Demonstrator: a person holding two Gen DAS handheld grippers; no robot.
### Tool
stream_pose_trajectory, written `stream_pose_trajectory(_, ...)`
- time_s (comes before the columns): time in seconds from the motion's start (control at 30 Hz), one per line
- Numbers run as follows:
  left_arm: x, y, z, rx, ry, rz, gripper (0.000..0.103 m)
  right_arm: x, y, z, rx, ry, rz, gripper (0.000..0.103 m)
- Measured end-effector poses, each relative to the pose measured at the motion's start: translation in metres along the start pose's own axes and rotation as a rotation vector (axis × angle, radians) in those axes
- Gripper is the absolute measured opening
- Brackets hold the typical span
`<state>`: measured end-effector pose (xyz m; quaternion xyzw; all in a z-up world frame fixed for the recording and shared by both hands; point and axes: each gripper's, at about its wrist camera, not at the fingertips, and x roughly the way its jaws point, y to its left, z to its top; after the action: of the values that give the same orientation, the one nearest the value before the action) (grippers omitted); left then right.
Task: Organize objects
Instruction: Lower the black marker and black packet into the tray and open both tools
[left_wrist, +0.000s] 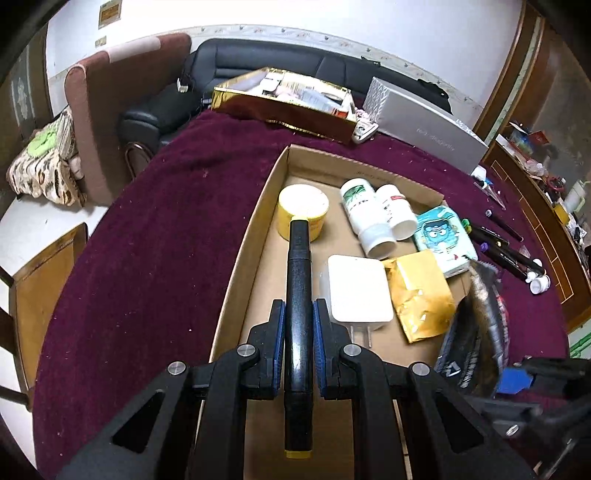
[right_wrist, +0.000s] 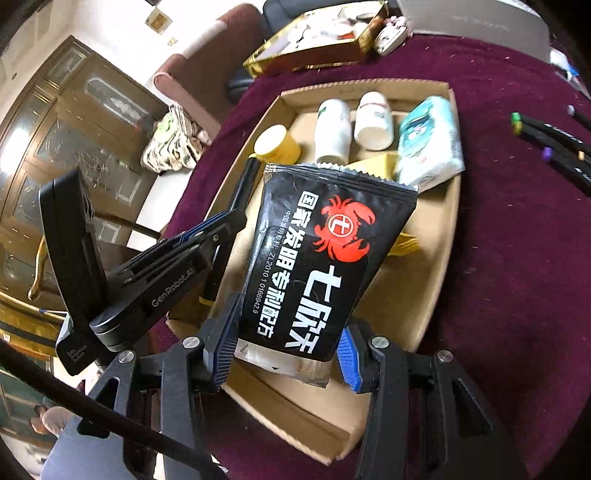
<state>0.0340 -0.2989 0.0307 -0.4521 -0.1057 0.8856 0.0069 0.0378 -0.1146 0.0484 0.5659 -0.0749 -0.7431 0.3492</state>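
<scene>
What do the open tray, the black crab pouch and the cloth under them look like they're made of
The tray looks like plain brown corrugated cardboard, matte, with folded walls. The crab pouch, between the right gripper pads, seems glossy plastic film, with a serrated top edge and creases. The cloth looks like maroon fuzzy fabric, perhaps velvet or towelling, dotted with lint.

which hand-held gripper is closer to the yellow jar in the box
Left. The left hand-held gripper holds a black marker whose tip reaches the yellow jar; the right hand-held gripper is farther back.

silver box's (left_wrist: 424, 122) lettering perhaps unreadable
</scene>
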Motion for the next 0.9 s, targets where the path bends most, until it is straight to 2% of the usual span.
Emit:
stream_pose_trajectory(0.2,0.004,0.007,0.001,-0.026,0.006,-0.022,0.011,0.022,0.003,0.005,-0.001,0.038,-0.009,0.046)
stream_pose_trajectory(0.43,-0.016,0.016,0.006,-0.079,-0.039,-0.080,0.014,0.030,0.008,0.008,-0.001,0.035,-0.044,0.048)
stream_pose_trajectory(0.5,-0.024,0.016,0.007,-0.081,-0.055,-0.079,0.025,0.030,0.011,0.008,0.004,0.016,-0.085,0.052)
stream_pose_trajectory(0.57,-0.032,0.016,0.007,-0.087,-0.069,-0.081,0.031,0.029,0.015,0.007,-0.015,0.007,-0.111,0.056)
stream_pose_trajectory(0.77,-0.053,0.012,0.006,-0.099,-0.098,-0.078,0.034,0.015,0.025,0.007,-0.085,-0.051,-0.153,0.057)
stream_pose_trajectory(0.9,-0.069,0.004,0.005,-0.107,-0.121,-0.091,0.034,-0.018,0.020,0.005,-0.101,-0.138,-0.138,0.058)
